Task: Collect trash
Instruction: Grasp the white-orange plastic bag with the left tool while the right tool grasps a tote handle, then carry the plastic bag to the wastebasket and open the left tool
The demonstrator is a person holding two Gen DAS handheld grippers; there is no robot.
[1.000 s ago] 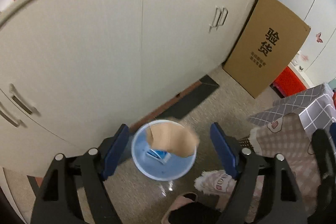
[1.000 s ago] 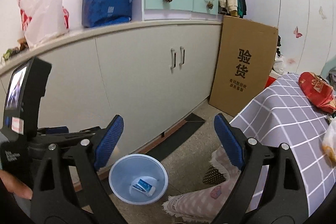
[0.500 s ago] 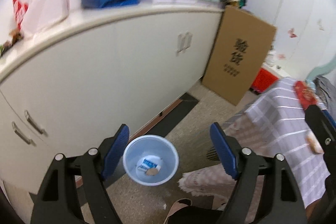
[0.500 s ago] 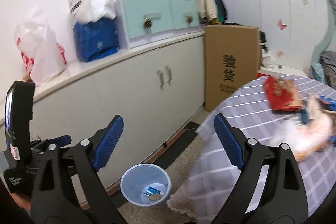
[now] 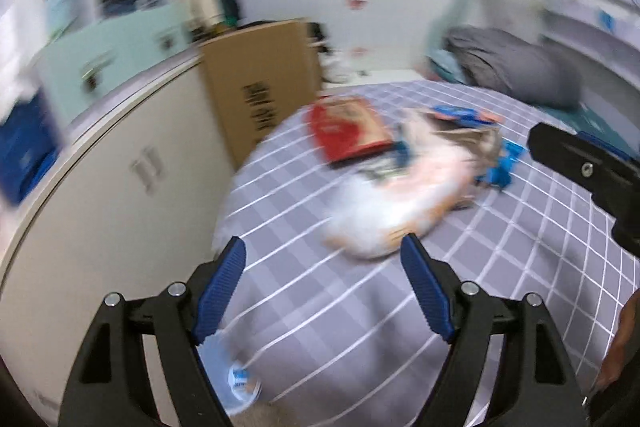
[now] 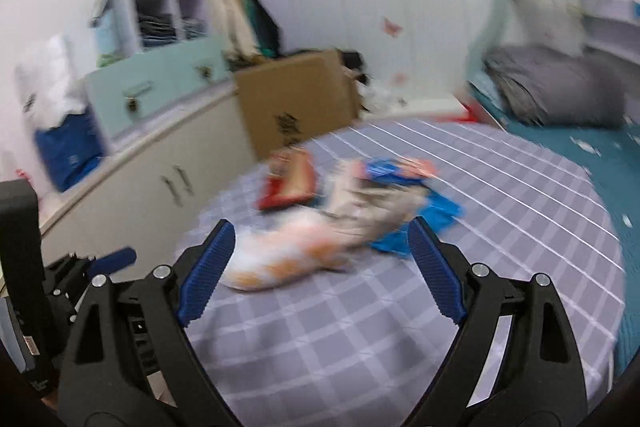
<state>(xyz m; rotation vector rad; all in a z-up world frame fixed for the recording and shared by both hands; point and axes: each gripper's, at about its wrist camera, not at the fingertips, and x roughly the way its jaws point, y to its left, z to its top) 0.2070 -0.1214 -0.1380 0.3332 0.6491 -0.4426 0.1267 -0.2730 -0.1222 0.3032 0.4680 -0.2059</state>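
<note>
Both views are motion-blurred. A pile of trash lies on the round table with the grey checked cloth (image 5: pixel 520 267) (image 6: pixel 520 227): a red snack bag (image 5: pixel 348 131) (image 6: pixel 292 183), a pale orange-and-white plastic bag (image 5: pixel 400 211) (image 6: pixel 280 251), blue wrappers (image 5: pixel 500 167) (image 6: pixel 432 215). My left gripper (image 5: pixel 324 291) is open and empty above the table's near side. My right gripper (image 6: pixel 316 267) is open and empty, just short of the pile. The light blue bin (image 5: pixel 236 391) shows at the bottom of the left view, on the floor, with a wrapper inside.
White cabinets (image 5: pixel 100 207) (image 6: pixel 160 179) run along the left, with a cardboard box (image 5: pixel 260 87) (image 6: pixel 296 103) leaning at their far end. A bed with grey bedding (image 5: pixel 516 67) (image 6: pixel 560 91) stands at the right. The other gripper's body (image 5: pixel 592 179) shows right.
Both grippers have swung up and right, from the bin on the floor to the table with the trash pile. A brown scrap dropped into the bin earlier. Both stayed open.
</note>
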